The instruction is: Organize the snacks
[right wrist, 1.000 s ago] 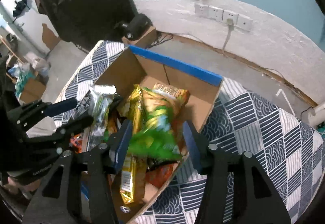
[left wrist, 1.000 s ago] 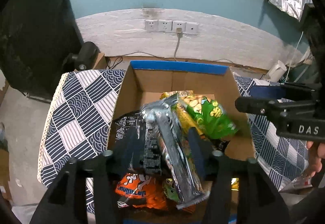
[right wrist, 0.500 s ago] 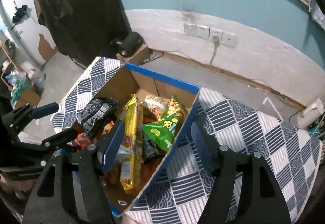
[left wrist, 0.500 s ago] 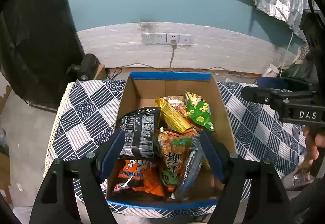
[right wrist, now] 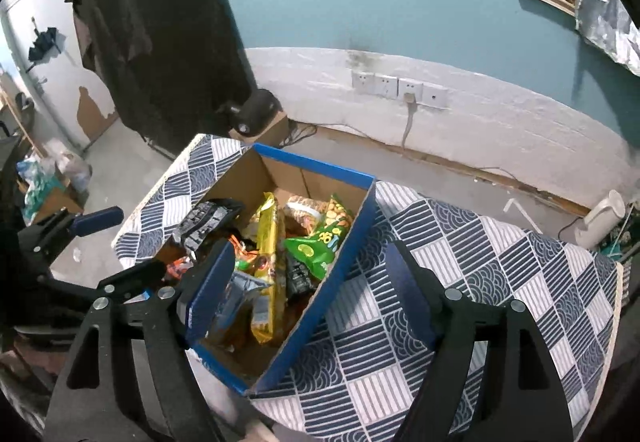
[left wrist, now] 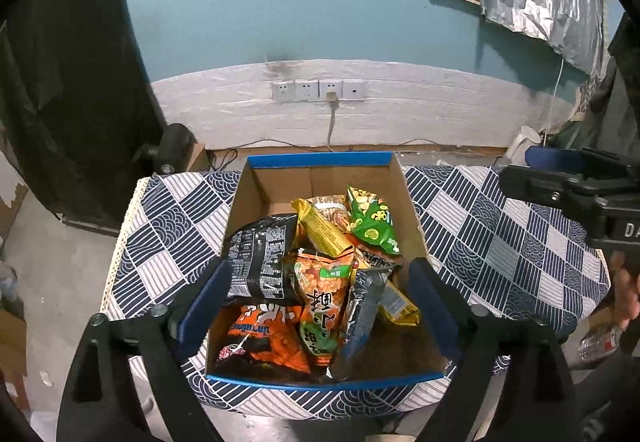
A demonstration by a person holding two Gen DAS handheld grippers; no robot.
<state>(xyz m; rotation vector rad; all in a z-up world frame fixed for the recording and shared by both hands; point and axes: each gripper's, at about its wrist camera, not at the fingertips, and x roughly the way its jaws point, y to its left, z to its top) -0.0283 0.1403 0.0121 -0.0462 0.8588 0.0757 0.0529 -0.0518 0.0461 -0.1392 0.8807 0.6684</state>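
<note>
Snacks: all packets lie in the box (left wrist: 412,226) — none on the surface (left wrist: 500,242) from 9 to 3 o'clock.
Claws: left claw (left wrist: 316,306) and right claw (right wrist: 308,282) have just been opening — wide, empty.
Left: apparently nothing.

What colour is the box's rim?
Blue, on the brown cardboard box; clearest in the left wrist view.

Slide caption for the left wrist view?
Open left tongs above a cardboard box of snack bags on a patterned tablecloth.

Wall sockets (left wrist: 318,91), a white kettle (right wrist: 601,218), black curtain (right wrist: 160,21).
</note>
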